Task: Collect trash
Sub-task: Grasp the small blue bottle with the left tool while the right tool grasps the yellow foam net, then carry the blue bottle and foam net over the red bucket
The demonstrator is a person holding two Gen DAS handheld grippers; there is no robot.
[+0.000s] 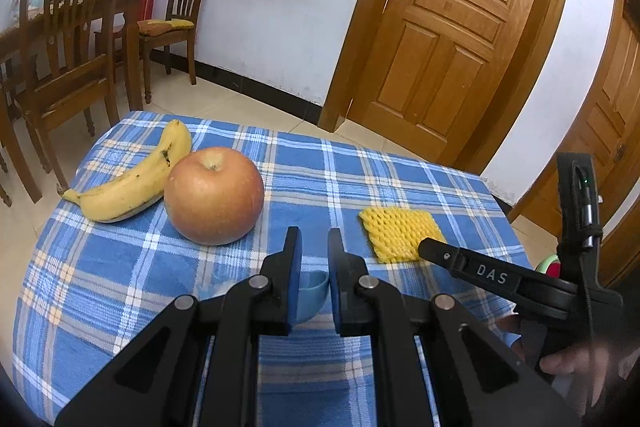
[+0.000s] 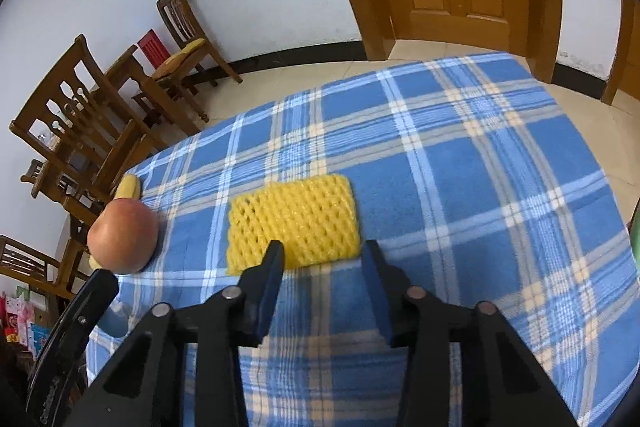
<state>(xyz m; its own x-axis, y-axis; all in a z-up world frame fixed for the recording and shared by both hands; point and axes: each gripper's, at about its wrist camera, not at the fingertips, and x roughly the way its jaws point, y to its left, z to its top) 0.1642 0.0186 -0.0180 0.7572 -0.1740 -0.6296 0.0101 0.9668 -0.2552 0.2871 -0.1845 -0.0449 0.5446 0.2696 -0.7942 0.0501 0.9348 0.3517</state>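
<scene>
Nearest the left wrist lens is the left gripper (image 1: 313, 247), clenched on the rim of a small blue bowl (image 1: 310, 293) that sits low between its pads. From there, left to right across the blue plaid tablecloth (image 1: 304, 163): a banana (image 1: 136, 183) at about ten o'clock from the bowl, an apple (image 1: 214, 195) touching it at eleven, then the yellow foam fruit net (image 1: 400, 233) at two o'clock, and over its near right corner the black finger of the right gripper (image 1: 434, 251).

In the right wrist view that right gripper (image 2: 320, 261) stands part-way closed but holds nothing. Its left fingertip (image 2: 274, 255) overlaps the net's near edge, while the other finger is over bare cloth just past the net's right corner. The foam net (image 2: 294, 223) lies flat at twelve o'clock from the jaws, with the apple (image 2: 122, 237) well off at nine.

The net looks like the piece of trash here, and the bowl the likely place for it. To take it cleanly, I would shift the claw a little toward eleven o'clock so both pads straddle the near edge, press down lightly so the lower pad slips under the foam without catching the cloth, then close. The foam is soft and light, so a firm pinch should hold. Keep the bowl steady meanwhile.
</scene>
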